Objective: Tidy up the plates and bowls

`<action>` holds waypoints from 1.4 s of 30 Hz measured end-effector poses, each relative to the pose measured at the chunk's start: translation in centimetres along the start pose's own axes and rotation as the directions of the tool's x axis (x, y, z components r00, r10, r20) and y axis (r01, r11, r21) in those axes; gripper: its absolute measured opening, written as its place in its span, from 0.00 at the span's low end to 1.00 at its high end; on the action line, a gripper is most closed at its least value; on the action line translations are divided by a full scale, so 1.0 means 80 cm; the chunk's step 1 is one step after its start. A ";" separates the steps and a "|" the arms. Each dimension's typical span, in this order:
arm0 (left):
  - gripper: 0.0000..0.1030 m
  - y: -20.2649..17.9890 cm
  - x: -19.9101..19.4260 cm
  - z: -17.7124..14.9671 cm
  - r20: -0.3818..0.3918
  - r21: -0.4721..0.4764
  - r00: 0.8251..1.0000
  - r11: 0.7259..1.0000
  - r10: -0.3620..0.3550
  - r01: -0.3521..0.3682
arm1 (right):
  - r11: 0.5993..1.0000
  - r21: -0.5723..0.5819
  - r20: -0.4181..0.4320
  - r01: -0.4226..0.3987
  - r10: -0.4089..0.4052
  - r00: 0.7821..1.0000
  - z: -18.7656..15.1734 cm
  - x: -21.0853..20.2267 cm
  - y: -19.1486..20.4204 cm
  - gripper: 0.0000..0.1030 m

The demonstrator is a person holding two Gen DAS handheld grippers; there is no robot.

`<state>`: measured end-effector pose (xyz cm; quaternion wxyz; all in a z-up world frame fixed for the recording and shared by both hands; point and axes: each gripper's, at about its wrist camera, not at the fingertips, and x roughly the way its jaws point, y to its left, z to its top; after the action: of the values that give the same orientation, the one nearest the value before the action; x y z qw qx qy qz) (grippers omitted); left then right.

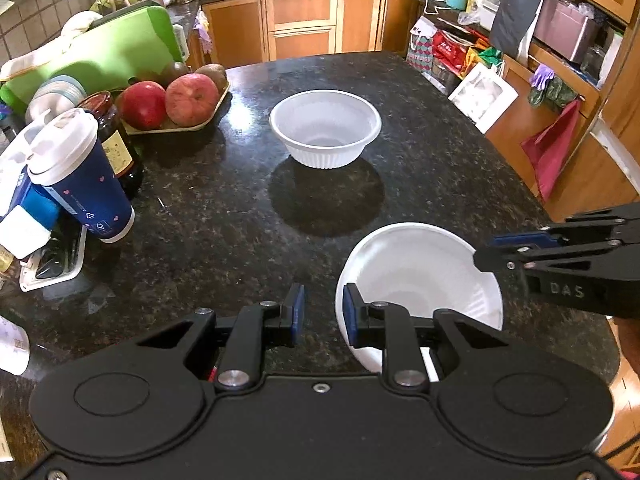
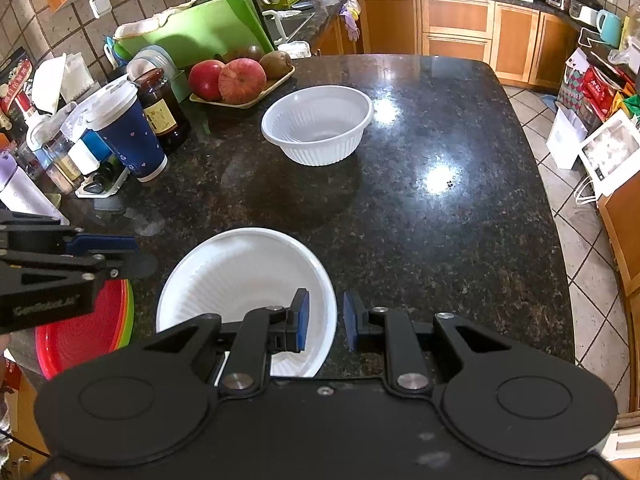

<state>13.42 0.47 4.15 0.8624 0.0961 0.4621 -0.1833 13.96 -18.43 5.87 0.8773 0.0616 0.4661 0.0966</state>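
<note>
**Two white bowls, both tongs narrow**

"DAS" is moulded on the side of my right tongs point(image 2: 325, 320). The pale lettering on my left tongs point(image 1: 324, 312) is too blurred to read. The blue cup point(image 1: 86, 184) bears small hearts and a recycling mark. The jar point(image 1: 116, 140) behind it has a tan label I cannot make out.

The near bowl point(image 1: 420, 276) sits at the worktop's point(image 1: 220, 208) near edge, its lower part cut off by my tongs. I cannot tell whether it rests flat. My right tongs stand narrow astride its right rim, one pad inside and one outside, a sliver of gap showing on each side. My left tongs are narrow too, with only worktop between the pads, just beside the bowl's left rim.

The far bowl point(image 1: 325, 128) stands upright mid-worktop, well apart. A stack of plates point(image 2: 80, 336), red on top, is half hidden under my left tongs.
</note>
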 end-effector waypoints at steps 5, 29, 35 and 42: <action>0.31 0.007 0.011 0.005 -0.014 -0.023 1.000 1.000 0.013 -0.014 | 1.000 -0.007 0.006 0.006 -0.006 1.000 0.003 -0.002 0.000 0.21; 0.31 0.029 0.066 0.106 0.025 -0.096 0.996 0.992 0.089 -0.087 | 1.000 -0.017 0.099 0.015 -0.013 0.995 0.121 0.033 -0.038 0.21; 0.31 0.040 0.093 0.134 0.020 -0.127 0.998 0.990 0.066 -0.063 | 1.000 -0.012 0.089 -0.007 0.008 0.996 0.155 0.071 -0.055 0.21; 0.30 0.042 0.122 0.153 0.017 -0.147 0.996 0.986 0.087 -0.083 | 1.000 0.013 0.070 -0.023 0.022 0.997 0.178 0.114 -0.065 0.21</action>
<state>29.08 -2.78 2.79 0.8795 0.0503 0.4595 -0.1133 31.35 -21.65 5.43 0.8915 0.0761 0.4349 0.1010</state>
